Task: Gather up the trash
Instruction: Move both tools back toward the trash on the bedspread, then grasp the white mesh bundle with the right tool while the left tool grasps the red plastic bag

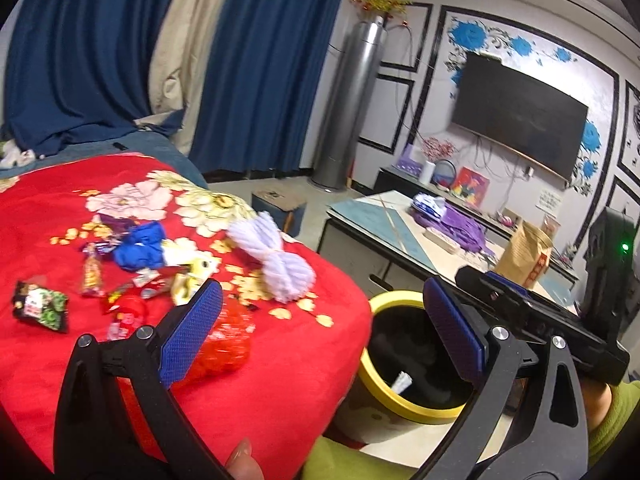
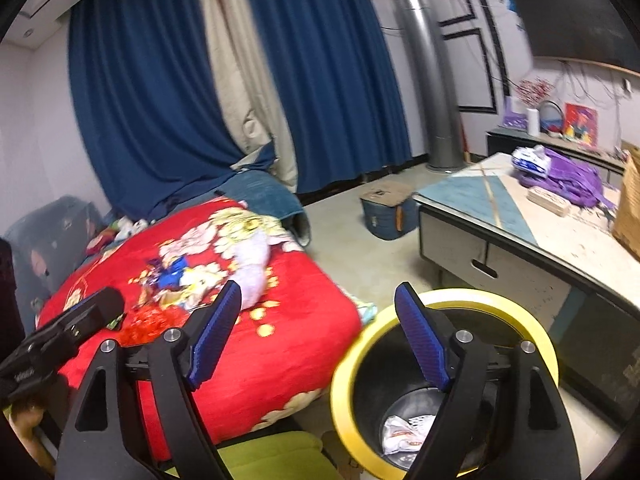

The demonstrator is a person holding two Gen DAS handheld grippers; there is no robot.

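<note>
Several snack wrappers (image 1: 120, 280) lie scattered on a red flowered blanket (image 1: 280, 360), with a black-green packet (image 1: 40, 306) at the left and a red crinkly bag (image 1: 224, 344) near my left finger. A yellow-rimmed black bin (image 1: 404, 360) stands on the floor beside the blanket; white crumpled trash (image 2: 404, 432) lies in its bottom. My left gripper (image 1: 320, 320) is open and empty, between blanket edge and bin. My right gripper (image 2: 318, 330) is open and empty, above the bin (image 2: 348, 380) and the blanket (image 2: 280, 340).
A lilac yarn skein (image 1: 276, 256) and blue cloth (image 1: 140, 248) lie among the wrappers. A low table (image 2: 500, 216) with a purple bag (image 2: 568, 184) and a brown paper bag (image 1: 524, 256) stands right of the bin. A small box (image 2: 388, 208) sits on the floor by blue curtains.
</note>
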